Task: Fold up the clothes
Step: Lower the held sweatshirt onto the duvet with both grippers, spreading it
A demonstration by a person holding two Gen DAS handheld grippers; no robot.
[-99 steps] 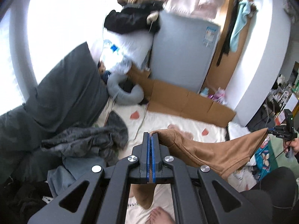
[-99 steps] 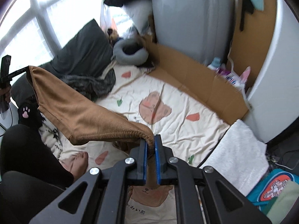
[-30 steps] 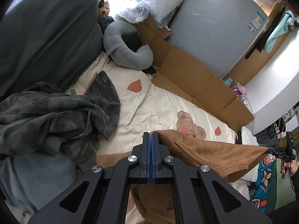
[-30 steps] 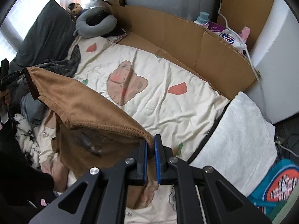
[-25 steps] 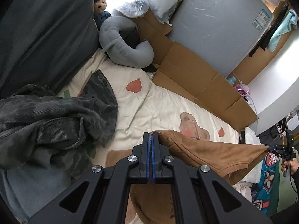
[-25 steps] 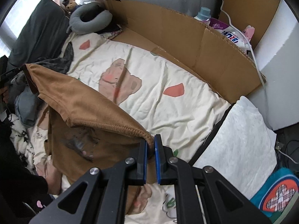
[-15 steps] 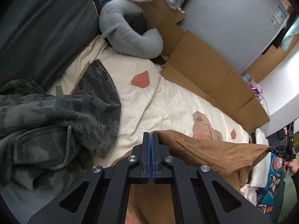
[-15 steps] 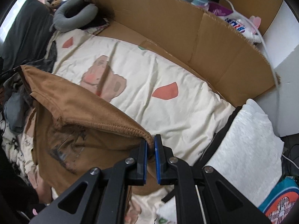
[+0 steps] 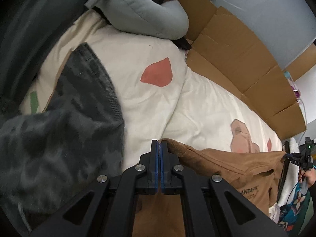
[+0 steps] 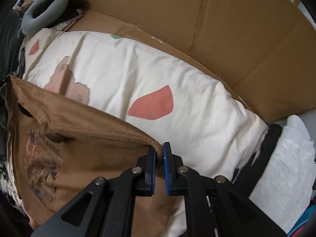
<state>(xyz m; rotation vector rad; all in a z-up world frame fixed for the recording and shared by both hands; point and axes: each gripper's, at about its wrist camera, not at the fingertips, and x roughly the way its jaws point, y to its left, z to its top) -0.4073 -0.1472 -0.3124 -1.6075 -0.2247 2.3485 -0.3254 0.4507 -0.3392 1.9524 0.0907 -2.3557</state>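
A brown T-shirt (image 9: 227,164) with a dark print hangs stretched between my two grippers, low over the cream bedsheet (image 9: 197,102). My left gripper (image 9: 159,144) is shut on one corner of its top edge. My right gripper (image 10: 159,151) is shut on the opposite corner, with the stitched hem pinched between the blue pads. In the right wrist view the brown T-shirt (image 10: 88,158) sags, and its lower part lies on the sheet with the print facing up. The left wrist view shows the right gripper (image 9: 296,159) far to the right, held by a hand (image 9: 310,175).
A dark camouflage garment (image 9: 59,134) is heaped at the left of the bed. A grey neck pillow (image 9: 138,13) lies at the head. Cardboard sheets (image 10: 227,39) line the far side of the bed. A white fluffy blanket (image 10: 286,167) lies at the right.
Both grippers have dropped and moved forward, close over the bed. The shirt has come down with them, and more of its lower part now rests on the sheet.
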